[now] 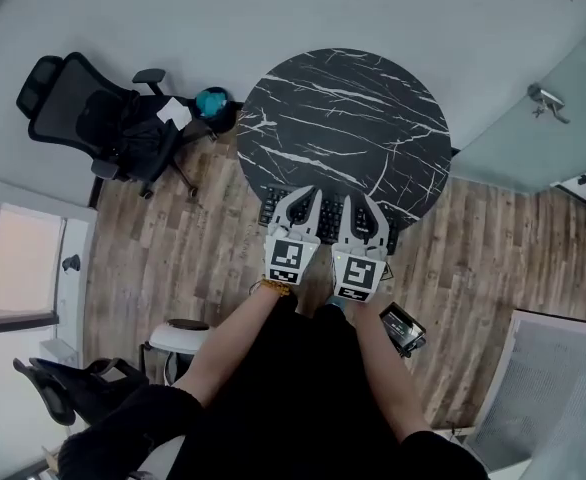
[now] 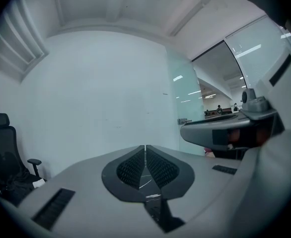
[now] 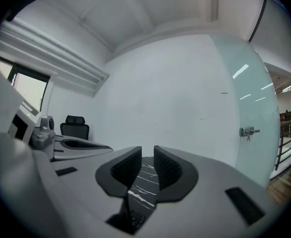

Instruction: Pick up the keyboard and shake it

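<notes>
A black keyboard (image 1: pixel 328 220) lies at the near edge of the round black marble table (image 1: pixel 343 118), with its left corner out past the rim. Both grippers hover over its near side, side by side. In the left gripper view my left gripper (image 2: pixel 145 155) has its pads together with nothing seen between them, and keys (image 2: pixel 158 213) show below the jaws. My right gripper (image 3: pixel 147 160) has a narrow gap, and the marble top (image 3: pixel 144 182) shows through it above the keyboard (image 3: pixel 135 219). The head view shows the left gripper (image 1: pixel 303 198) and the right gripper (image 1: pixel 359 204) pointing at the table.
A black office chair (image 1: pixel 98 118) and a teal object (image 1: pixel 212 101) stand left of the table. A small black device (image 1: pixel 403 326) lies on the wooden floor near my right arm. A white stool (image 1: pixel 178 338) is at the lower left. A glass door (image 1: pixel 546 98) is at the right.
</notes>
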`<state>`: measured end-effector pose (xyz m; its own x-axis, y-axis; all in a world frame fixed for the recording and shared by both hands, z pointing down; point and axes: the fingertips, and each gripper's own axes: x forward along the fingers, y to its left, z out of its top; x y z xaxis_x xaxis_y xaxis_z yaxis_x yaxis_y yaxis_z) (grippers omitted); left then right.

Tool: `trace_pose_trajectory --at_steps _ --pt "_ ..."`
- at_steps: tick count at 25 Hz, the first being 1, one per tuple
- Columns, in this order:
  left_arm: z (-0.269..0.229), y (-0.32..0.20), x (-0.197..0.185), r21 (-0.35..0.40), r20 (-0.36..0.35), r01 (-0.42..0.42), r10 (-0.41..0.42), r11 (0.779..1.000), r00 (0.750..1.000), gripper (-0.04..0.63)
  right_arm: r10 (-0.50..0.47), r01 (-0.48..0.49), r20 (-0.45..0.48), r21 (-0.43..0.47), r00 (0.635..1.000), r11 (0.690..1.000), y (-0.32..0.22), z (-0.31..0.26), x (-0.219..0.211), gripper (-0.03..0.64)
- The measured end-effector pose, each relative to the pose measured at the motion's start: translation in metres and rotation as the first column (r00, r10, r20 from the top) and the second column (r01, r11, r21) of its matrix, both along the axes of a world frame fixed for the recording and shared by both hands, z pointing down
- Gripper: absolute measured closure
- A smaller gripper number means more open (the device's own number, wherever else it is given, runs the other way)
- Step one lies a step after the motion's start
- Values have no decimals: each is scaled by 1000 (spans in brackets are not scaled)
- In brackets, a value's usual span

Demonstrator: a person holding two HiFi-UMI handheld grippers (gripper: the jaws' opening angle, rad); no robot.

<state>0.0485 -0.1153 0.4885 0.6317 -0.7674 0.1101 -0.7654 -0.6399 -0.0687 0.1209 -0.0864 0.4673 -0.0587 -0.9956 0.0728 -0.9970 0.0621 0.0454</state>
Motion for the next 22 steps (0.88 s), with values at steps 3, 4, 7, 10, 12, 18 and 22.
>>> trace_pose_trajectory --at_steps 3,4,7,10,12,18,22 --pt "-4 -3 0 11 4 -6 5 1000 1000 574 11 -11 2 -1 1000 1000 -2 2 3 543" --pt "-5 -3 0 15 5 -7 7 1000 1000 574 18 -18 1 -4 1000 1000 -1 3 4 548" --pt "-5 -1 -1 19 12 -15 15 1000 1000 574 46 -46 -11 -24 999 999 -1 8 8 578" --pt "-4 0 -2 17 16 -22 22 1000 1000 574 64 -65 -19 -37 998 997 0 10 10 586" --pt "-4 -1 -2 19 17 -27 26 999 1000 574 68 -69 -18 -38 997 997 -1 11 10 586" --pt "-5 -1 -2 23 22 -40 39 999 999 574 71 -72 -25 -42 997 997 1 11 6 586" --pt "-7 -1 0 23 20 -50 50 998 999 574 77 -79 -29 -42 997 996 1 9 8 586"
